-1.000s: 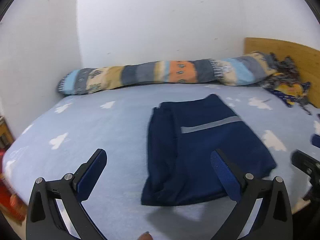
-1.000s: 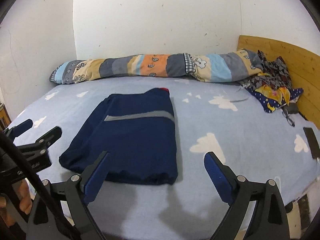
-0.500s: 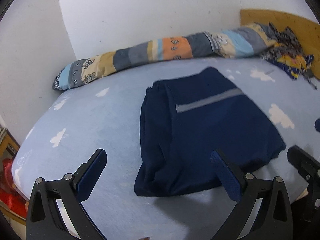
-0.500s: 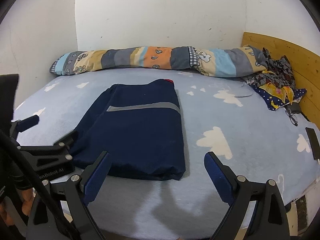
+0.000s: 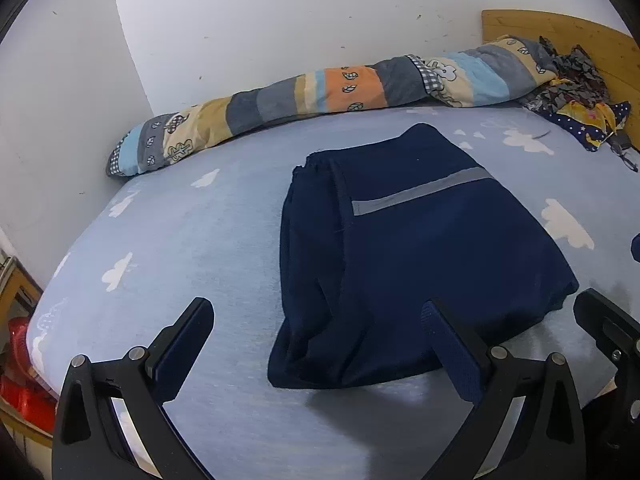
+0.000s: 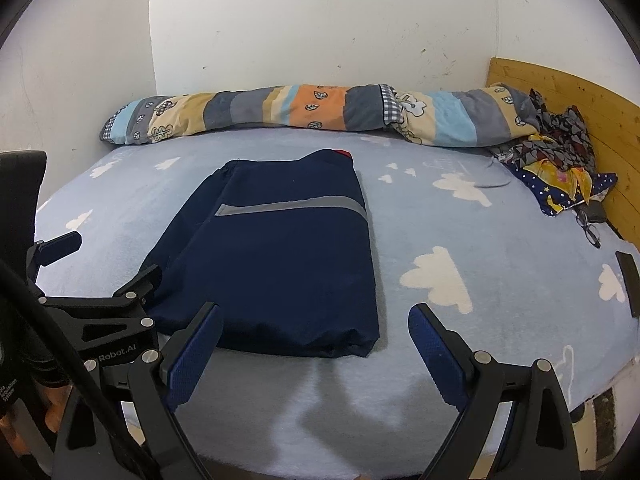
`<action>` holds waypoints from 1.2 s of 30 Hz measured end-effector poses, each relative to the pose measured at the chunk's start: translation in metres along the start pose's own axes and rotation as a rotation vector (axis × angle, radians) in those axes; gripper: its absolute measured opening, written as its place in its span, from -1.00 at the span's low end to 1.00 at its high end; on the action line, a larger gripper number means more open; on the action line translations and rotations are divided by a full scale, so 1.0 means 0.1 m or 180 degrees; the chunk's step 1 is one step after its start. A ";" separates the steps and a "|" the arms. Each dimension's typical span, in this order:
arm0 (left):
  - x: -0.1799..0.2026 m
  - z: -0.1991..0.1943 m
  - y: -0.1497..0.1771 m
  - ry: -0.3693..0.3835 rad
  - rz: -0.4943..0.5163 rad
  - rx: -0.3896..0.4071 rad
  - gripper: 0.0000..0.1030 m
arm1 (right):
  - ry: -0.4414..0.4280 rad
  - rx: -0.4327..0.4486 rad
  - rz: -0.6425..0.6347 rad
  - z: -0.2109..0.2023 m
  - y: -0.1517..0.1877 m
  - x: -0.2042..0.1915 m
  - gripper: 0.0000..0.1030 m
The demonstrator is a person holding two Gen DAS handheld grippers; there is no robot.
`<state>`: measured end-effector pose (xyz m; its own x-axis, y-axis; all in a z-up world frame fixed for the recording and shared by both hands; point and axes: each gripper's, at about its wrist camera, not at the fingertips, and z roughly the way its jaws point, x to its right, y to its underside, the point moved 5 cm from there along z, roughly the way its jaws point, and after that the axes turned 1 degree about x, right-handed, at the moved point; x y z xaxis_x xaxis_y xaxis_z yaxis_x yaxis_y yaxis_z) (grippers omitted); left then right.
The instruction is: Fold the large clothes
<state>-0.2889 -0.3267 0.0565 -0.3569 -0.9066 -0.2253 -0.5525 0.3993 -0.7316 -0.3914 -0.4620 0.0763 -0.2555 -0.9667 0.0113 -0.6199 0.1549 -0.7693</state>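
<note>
My left gripper (image 5: 318, 334) hangs over the near edge of the bed with its fingers spread wide and nothing between them. My right gripper (image 6: 314, 340) is in the same state, jaws apart and empty, low over the front of the mattress. Neither touches cloth.

Outward from both lies the navy garment (image 6: 276, 256), folded to a rough rectangle on the pale blue cloud-print sheet (image 6: 460, 280). Its long axis runs away from me, from the near hem just ahead of the fingertips toward the striped bolster (image 6: 304, 112) along the wall. A grey reflective stripe (image 6: 292, 207) crosses it on the far half, square to that axis.

The relation that matters: the near hem sits between the two grippers. In the left wrist view the near left corner (image 5: 280, 380) falls inside the open jaws, toward the right finger. In the right wrist view the near right corner (image 6: 368, 350) falls inside that gripper's span as well. So each gripper is closest to its own corner, and neither has to cross over.

I judge the next fold goes along the long axis, near hem carried toward the far end, and both grippers would drop a little to pinch. The left side of the garment looks layered and loose, so the left pinch may catch only the top ply.
</note>
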 end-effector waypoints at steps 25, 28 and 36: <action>-0.03 -0.02 0.01 0.0131 -0.0055 0.0011 1.00 | 0.0037 -0.0023 -0.0034 -0.01 0.05 0.00 0.87; -0.03 -0.02 0.02 0.0130 -0.0052 0.0001 1.00 | 0.0037 -0.0018 -0.0031 -0.01 0.05 0.00 0.87; -0.04 -0.02 0.02 0.0133 -0.0062 0.0005 1.00 | 0.0039 -0.0031 -0.0040 -0.01 0.06 -0.01 0.87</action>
<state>-0.2898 -0.3223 0.0571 -0.3773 -0.9077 -0.1838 -0.5586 0.3814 -0.7365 -0.3958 -0.4602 0.0728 -0.2567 -0.9661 0.0288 -0.6302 0.1447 -0.7629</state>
